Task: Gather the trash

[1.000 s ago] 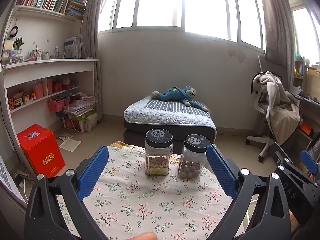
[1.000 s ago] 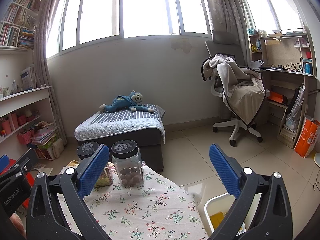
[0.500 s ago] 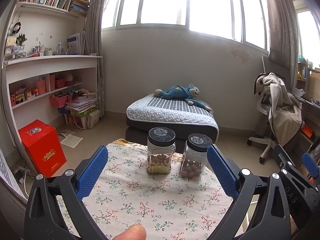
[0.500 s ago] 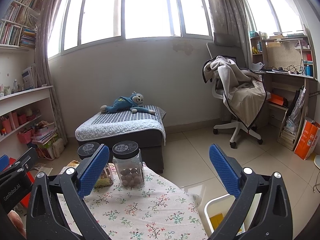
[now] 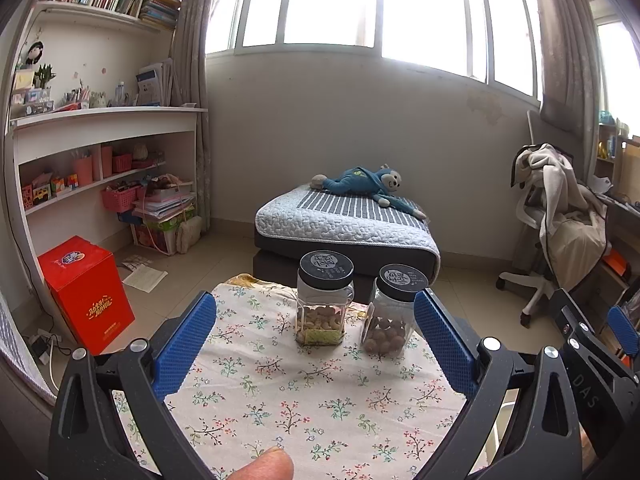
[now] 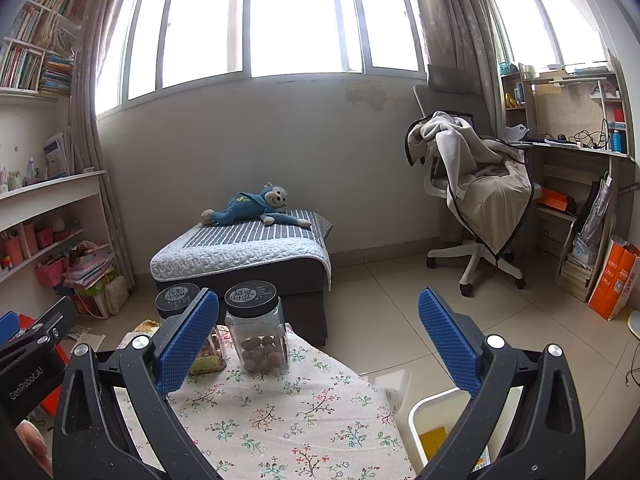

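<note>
My left gripper (image 5: pixel 316 342) hangs open over a table with a flowered cloth (image 5: pixel 304 404), nothing between its blue pads (image 5: pixel 186 344). Beyond it stand two clear jars with black lids, one of pale nuts (image 5: pixel 324 302) and one of brown balls (image 5: pixel 394 314). My right gripper (image 6: pixel 318 342) is open too, empty, above the table's right corner (image 6: pixel 280 420). A white bin (image 6: pixel 416 412) sits on the floor at that corner, with something yellow (image 6: pixel 434 440) inside. No loose trash shows on the cloth.
A fingertip (image 5: pixel 264 466) pokes in at the bottom of the left wrist view. Past the table are a low bed with a blue plush toy (image 5: pixel 360 184), a red box (image 5: pixel 88 292), papers on the floor (image 5: pixel 144 278), shelves at left, and a draped office chair (image 6: pixel 476 196).
Both grippers stay open and have only drifted slightly. The fingertip has come further up into the bottom of the left wrist view.
</note>
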Demonstrator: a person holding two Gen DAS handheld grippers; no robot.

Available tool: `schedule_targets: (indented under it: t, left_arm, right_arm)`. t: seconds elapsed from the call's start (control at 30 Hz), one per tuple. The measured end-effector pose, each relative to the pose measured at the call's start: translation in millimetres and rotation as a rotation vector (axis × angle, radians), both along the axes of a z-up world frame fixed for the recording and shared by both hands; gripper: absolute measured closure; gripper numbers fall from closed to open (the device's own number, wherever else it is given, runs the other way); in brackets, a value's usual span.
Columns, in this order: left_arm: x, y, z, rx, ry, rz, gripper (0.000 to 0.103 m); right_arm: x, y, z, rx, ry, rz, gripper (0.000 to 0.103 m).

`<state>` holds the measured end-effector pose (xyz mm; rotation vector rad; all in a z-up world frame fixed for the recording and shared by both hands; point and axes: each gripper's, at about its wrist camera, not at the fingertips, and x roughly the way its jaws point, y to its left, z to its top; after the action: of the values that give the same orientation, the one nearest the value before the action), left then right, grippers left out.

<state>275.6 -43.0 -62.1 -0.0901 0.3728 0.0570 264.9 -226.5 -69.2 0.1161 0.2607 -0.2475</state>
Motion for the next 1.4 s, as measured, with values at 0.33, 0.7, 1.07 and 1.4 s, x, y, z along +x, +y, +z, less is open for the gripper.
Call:
schedule_targets:
  t: [0.33,0.7,1.07,1.4]
  left_arm:
    - [-1.4,1.4,-2.4,-0.002,0.0,0.004,0.007]
    - [-0.6,2.5,-3.6,-0.003,0.001,0.006,0.007]
    - [-0.8,3.8,-6.2,-0.002,0.005,0.008,0.007]
    - [-0.4,6.4,-8.4,-0.017,0.016,-0.004,0.007]
  right_arm:
    - [0.0,-0.4,-0.1,0.001,0.0,0.0,0.007]
    - [0.2,-0.3,0.0,0.0,0.001,0.001,0.007]
    - [0.1,0.1,-0.3,0.0,0.001,0.0,0.007]
    - [-0.8,-1.5,-4.4,0.008,-0.01,0.023,0.007]
